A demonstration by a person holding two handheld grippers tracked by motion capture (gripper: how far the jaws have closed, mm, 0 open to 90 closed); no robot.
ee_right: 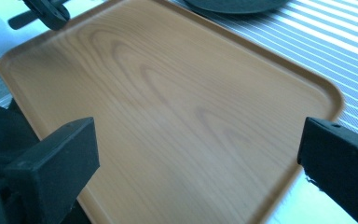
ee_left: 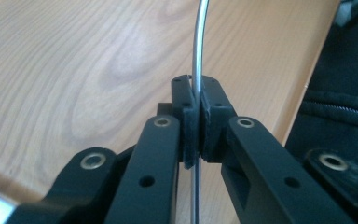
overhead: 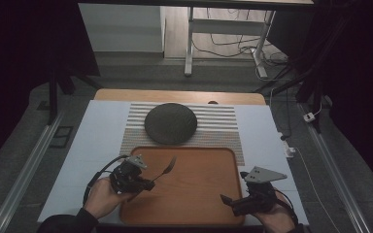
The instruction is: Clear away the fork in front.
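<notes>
1. Gripper work first: both of mine hover over the wooden tray (overhead: 194, 194), which lies on the table (overhead: 97, 131) before the dark round plate (overhead: 170, 123).
2. My right gripper (overhead: 229, 201) stands wide apart, nothing between its jaws.
3. My left gripper (overhead: 148, 184) is clamped on the spoon (overhead: 165, 169) handle, bowl raised above the tray.

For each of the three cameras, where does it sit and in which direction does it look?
High view: above the person's side, looking forward and down at the wooden tray; both hands show.
Left gripper view: on the left gripper, looking along jaws shut on a spoon.
Right gripper view: on the right gripper, looking across the tray between open jaws.
Shared: all three show the tray.
</notes>
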